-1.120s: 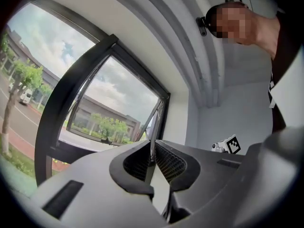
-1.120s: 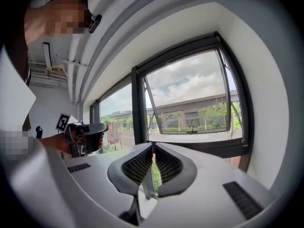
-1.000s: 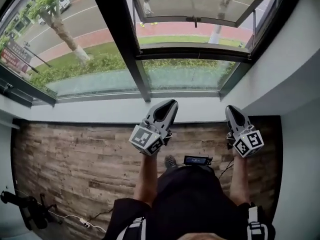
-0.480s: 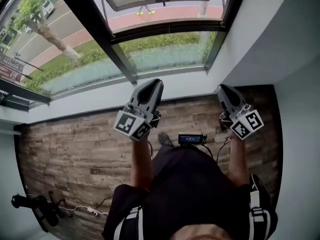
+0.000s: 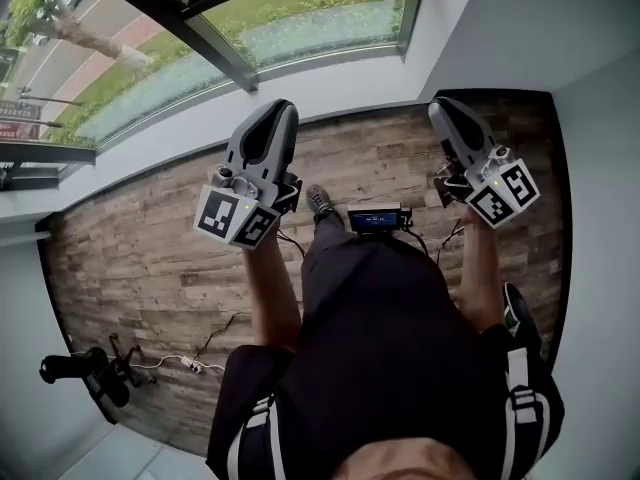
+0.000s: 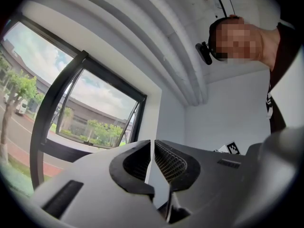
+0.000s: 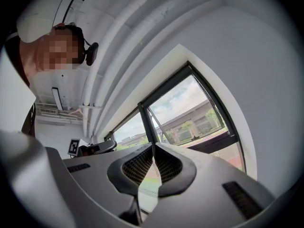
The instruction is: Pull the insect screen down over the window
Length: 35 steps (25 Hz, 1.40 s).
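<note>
The left gripper (image 5: pixel 278 110) was clenched: its 2 jaws met at the tips with only a hairline slit between them, and nothing sat between the pads. The right gripper (image 5: pixel 446 108) was likewise closed tip to tip and empty. Neither tool touched anything. The window (image 5: pixel 310 13) lay ahead of both sets of tips, apart from them, beyond the white sill (image 5: pixel 340 80). The wooden floor (image 5: pixel 130 258) lay beneath both grippers.
</note>
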Each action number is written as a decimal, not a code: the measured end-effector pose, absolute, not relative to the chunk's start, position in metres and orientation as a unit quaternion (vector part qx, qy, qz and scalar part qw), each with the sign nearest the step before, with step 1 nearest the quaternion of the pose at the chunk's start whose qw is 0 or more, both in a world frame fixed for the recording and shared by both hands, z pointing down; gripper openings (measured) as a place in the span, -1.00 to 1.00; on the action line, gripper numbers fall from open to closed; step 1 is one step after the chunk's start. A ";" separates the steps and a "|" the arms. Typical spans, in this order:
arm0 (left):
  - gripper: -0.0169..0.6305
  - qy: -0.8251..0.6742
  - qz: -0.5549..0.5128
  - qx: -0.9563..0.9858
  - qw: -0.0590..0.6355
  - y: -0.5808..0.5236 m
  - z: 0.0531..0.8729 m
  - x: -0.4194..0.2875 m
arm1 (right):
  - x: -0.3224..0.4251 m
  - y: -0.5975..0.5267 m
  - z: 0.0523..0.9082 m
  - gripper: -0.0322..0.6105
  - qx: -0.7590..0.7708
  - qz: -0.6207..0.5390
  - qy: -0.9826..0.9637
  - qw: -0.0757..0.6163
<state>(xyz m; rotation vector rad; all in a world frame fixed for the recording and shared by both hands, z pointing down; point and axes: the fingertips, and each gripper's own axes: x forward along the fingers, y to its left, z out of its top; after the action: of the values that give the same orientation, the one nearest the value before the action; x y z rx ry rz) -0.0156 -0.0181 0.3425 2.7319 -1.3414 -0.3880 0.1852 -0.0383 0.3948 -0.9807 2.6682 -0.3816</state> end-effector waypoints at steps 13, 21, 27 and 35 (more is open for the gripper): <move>-0.85 -0.424 -0.113 0.897 0.039 0.001 0.331 0.008 | 0.187 -0.021 0.393 -0.83 -0.309 -0.143 0.926 0.163; -0.85 -0.395 -0.148 0.906 0.042 -0.012 0.321 0.004 | 0.188 -0.024 0.392 -0.83 -0.331 -0.140 0.917 0.173; -0.85 -0.387 -0.167 0.905 0.061 -0.010 0.329 -0.014 | 0.173 -0.026 0.399 -0.83 -0.328 -0.164 0.914 0.173; -0.85 -0.343 -0.191 0.917 0.068 0.006 0.333 -0.008 | 0.153 -0.019 0.408 -0.83 -0.315 -0.175 0.920 0.155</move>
<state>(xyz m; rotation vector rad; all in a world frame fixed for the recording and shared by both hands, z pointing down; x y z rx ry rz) -0.0080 0.0058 0.3328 2.7637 -1.0319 -0.5741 0.1530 -0.0188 0.4076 -0.9035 2.6345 -0.5004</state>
